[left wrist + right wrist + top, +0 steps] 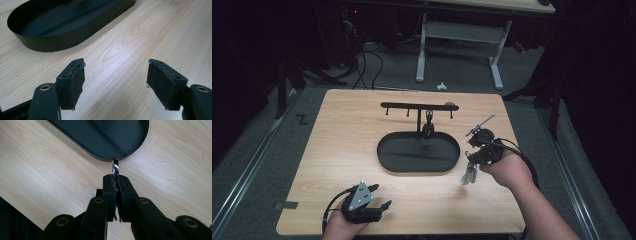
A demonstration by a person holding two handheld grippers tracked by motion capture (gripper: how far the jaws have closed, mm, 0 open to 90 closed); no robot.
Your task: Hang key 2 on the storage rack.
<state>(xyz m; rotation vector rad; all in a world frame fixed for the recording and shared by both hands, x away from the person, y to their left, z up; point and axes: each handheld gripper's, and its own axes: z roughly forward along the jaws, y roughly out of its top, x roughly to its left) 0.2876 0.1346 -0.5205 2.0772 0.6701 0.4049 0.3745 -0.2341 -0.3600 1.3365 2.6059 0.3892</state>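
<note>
Key ring pinched in the right gripper, lifted off the table beside the tray.

The silvery key ring sticks up edge-on from between the shut pads of the right gripper — in the high view a bunch of keys hangs below that gripper, clear of the wooden table, just off the right end of the black oval tray. Behind the tray rises a black T-shaped hook stand. The left gripper rests near the table's front edge — jaws wide apart, nothing between them, well apart from the keys.
</note>
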